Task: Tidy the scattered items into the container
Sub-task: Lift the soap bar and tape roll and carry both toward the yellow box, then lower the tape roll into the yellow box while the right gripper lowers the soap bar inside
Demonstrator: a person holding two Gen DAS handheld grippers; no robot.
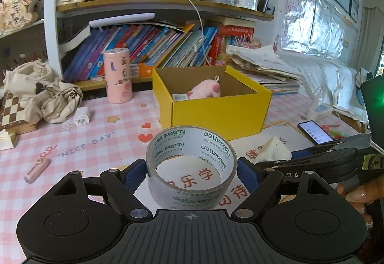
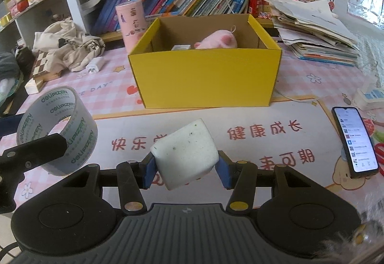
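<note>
A yellow cardboard box point(image 1: 216, 115) point(image 2: 206, 79) stands open on the pink checked table, with a pink plush pig point(image 1: 206, 91) point(image 2: 218, 40) and a small white packet inside. My left gripper point(image 1: 192, 175) is shut on a roll of clear tape point(image 1: 192, 163), held above the table in front of the box; the roll also shows at the left of the right wrist view point(image 2: 57, 129). My right gripper point(image 2: 186, 168) is shut on a white block eraser point(image 2: 186, 153), held above the mat before the box; the eraser also shows in the left wrist view point(image 1: 273, 151).
A pink cylinder point(image 1: 118, 76) stands left of the box. A white charger point(image 1: 81, 115), a small pink stick point(image 1: 36, 170), a crumpled cloth bag point(image 1: 45, 95) and a chessboard point(image 1: 12, 110) lie at the left. A lit phone point(image 2: 355, 141) lies at the right. Stacked papers point(image 2: 316, 31) sit behind.
</note>
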